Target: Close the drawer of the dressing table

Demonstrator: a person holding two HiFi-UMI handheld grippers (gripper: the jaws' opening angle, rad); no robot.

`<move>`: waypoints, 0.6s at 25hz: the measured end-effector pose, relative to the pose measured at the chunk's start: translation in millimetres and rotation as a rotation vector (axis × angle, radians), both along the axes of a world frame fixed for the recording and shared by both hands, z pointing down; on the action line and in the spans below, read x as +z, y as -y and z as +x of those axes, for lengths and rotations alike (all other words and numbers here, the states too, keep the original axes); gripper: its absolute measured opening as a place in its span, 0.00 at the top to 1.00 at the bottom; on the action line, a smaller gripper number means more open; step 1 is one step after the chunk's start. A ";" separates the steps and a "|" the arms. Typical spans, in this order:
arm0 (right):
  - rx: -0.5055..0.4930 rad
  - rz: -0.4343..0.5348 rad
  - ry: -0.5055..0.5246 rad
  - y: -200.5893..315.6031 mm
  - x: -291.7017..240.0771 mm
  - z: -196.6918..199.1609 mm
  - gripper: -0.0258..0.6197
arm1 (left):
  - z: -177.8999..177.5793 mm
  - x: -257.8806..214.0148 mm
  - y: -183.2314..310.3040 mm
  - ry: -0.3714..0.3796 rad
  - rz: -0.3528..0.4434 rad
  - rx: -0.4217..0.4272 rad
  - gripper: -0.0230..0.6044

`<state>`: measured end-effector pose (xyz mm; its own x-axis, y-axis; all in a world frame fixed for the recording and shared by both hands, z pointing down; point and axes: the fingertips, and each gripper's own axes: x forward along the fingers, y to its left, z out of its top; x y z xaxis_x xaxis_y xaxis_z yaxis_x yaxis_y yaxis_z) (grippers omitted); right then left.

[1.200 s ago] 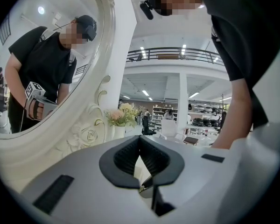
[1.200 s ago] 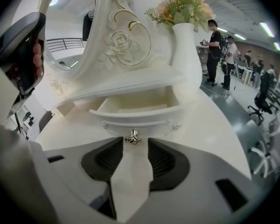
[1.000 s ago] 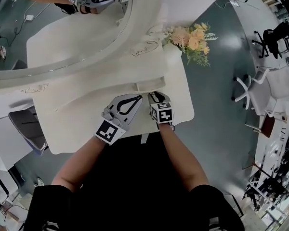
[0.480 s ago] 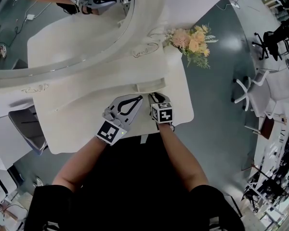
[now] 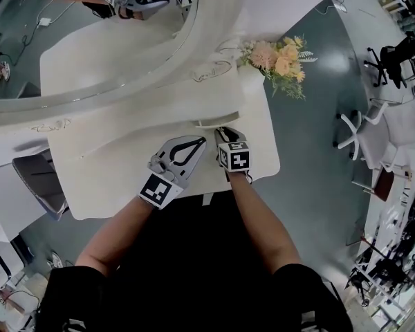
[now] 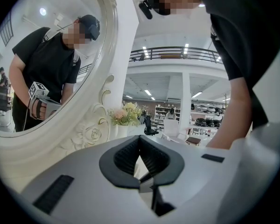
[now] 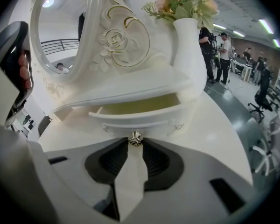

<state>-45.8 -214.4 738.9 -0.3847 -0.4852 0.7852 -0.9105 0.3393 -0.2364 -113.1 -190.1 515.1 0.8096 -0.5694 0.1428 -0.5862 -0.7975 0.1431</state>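
– Glossy grey-green floor (image 5: 311, 144) all round, and a white dressing table (image 5: 104, 178) in the middle of it. Where is the right gripper?

– Right gripper (image 5: 222, 133) slants down at the table's small raised shelf (image 7: 144, 88). Its jaws have just been closing, and the little silver drawer knob (image 7: 135, 138) stands between the tips, with both dark ribbed pads (image 7: 114, 158) against it.

– And the drawer itself?

– Shallow white drawer (image 7: 140, 112) sits partly pulled out under that shelf. Its pale yellowish inside shows above the curved front, directly beyond the knob.

– Left gripper?

– Left gripper (image 6: 140, 139) lies nearly level just beside the right one, on its left, over the tabletop. Its jaws are pressed together at the tips, with nothing between them.

– What lies further out?

– Beside the drawer, at the table's right back corner, rises a tall white vase (image 7: 189, 55) of peach and yellow flowers (image 5: 282, 57). Left of it stands a large oval mirror with a carved white frame (image 5: 76, 47), its scrolls and rose picked out in gold. Its glass reflects a person in a black shirt holding a gripper.

– Beyond the table?

– White chairs (image 5: 360, 133) stand on the floor to the right, well apart from the table. Right gripper view shows people standing far off.
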 end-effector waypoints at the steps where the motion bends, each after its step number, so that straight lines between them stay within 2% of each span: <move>1: -0.001 0.001 -0.001 2.6 0.2 -0.5 0.80 | -0.6 0.8 0.5 -0.001 -0.001 -0.002 0.97; 15: -0.003 0.009 -0.008 29.4 0.4 -4.4 0.80 | -14.7 2.9 9.3 0.006 -0.005 -0.033 0.97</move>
<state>-50.3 -243.8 739.2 -0.3797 -0.4913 0.7838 -0.9114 0.3440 -0.2259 -127.8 -199.4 518.0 0.7893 -0.5953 0.1505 -0.6132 -0.7767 0.1438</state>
